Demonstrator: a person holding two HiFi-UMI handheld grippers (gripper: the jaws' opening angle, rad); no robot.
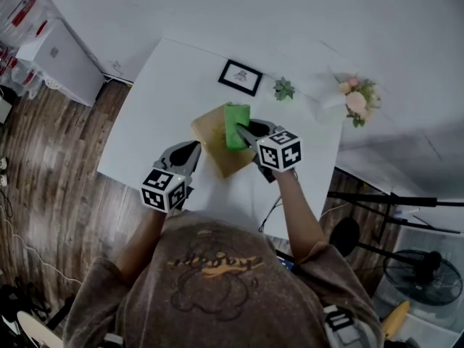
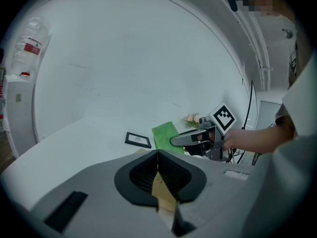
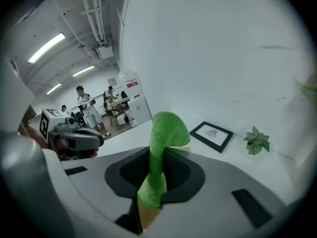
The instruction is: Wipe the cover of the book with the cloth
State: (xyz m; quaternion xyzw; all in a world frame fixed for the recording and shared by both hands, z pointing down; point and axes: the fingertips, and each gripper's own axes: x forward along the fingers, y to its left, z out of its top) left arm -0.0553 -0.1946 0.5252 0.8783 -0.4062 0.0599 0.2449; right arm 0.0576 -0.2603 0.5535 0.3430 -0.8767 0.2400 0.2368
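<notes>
A: What fills most of the head view?

B: A white table over a wood floor. The person stands at its near edge with a gripper in each hand.

A: And the book?

B: The tan book lies flat on the table near the middle, turned cornerwise to the person. The left gripper meets its left edge. In the left gripper view the two jaws of that gripper are pressed together at the top, with a strip of the tan book pinched between them lower down.

A: The right one?

B: The right gripper is over the book's far right part. Its own view shows the jaws clamped on the green cloth — the cloth rises out of the gripper, folds over in a hump, and a tail hangs out below. In the head view the cloth rests on the book's cover toward the far corner.

A: Anything smaller?

B: A bunch of pink flowers at the table's far right, a black-framed picture lying flat beyond the book, and just beside it to the right a small green plant.
</notes>
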